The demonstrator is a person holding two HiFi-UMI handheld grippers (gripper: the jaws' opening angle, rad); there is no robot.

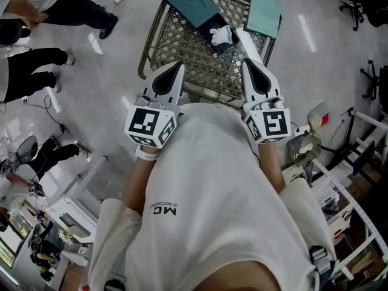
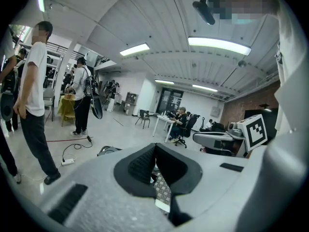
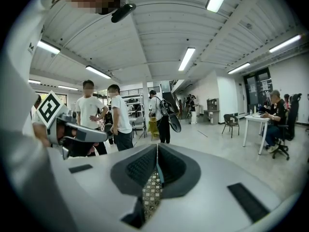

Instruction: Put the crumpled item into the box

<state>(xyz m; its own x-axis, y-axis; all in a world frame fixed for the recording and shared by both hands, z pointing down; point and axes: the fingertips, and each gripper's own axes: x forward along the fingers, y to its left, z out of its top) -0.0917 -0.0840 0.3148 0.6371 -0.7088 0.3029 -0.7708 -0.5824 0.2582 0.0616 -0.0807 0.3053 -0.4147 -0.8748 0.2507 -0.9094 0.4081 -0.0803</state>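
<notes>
Two tools: left hand-held gripper (image 1: 178,66) and right hand-held gripper (image 1: 246,63), both closed, empty.
Surface: mesh table (image 1: 182,48) on grey floor (image 1: 109,71).
Crumpled item (image 1: 222,36): on table, beside dark box (image 1: 191,3).
Writing: "MC" on shirt (image 1: 212,180).

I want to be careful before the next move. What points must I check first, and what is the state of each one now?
1. Left tool is empty: ok, its jaws are together with nothing between them.
2. Right tool is empty: ok, its jaws are also together on nothing.
3. A tool is open to grasp: not ok, both are shut.
4. Crumpled item is visible and uncovered: ok, it lies on the wire mesh surface by the dark teal box.
5. A tool is at the item: not ok, both are at the near edge of the mesh, apart from it.
6. The box is open to receive it: cannot tell.
</notes>
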